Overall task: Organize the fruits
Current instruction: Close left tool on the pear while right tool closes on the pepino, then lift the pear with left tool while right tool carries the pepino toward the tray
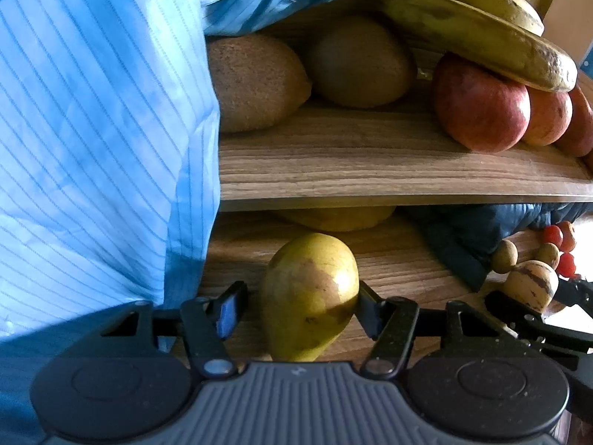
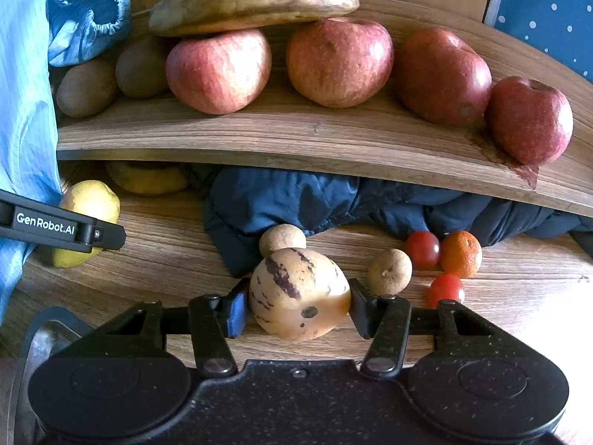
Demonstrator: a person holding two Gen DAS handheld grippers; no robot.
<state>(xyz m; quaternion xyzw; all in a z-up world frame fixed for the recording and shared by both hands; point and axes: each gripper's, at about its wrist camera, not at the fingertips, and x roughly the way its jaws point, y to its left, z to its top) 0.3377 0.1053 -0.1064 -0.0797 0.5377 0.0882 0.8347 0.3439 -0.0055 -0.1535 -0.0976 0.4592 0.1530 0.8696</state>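
Observation:
A yellow-green pear (image 1: pixel 307 289) lies on the wooden table under the shelf. It sits between the fingers of my left gripper (image 1: pixel 300 307): the right pad touches it, and a strip of wood shows between the left pad and the fruit. A cream pepino melon with purple stripes (image 2: pixel 298 293) sits in my right gripper (image 2: pixel 299 309), both pads against its sides. The right wrist view also has the pear (image 2: pixel 92 200) at the left, behind a finger of the left gripper (image 2: pixel 63 228).
The wooden shelf (image 2: pixel 296 137) above holds apples (image 2: pixel 218 70), bananas (image 2: pixel 252 3) and kiwis (image 2: pixel 87 87). On the table lie cherry tomatoes (image 2: pixel 422 248), a small orange (image 2: pixel 460 253), round tan fruits (image 2: pixel 389 270) and a dark blue cloth (image 2: pixel 296 200). A light blue sleeve (image 1: pixel 92 129) fills the left.

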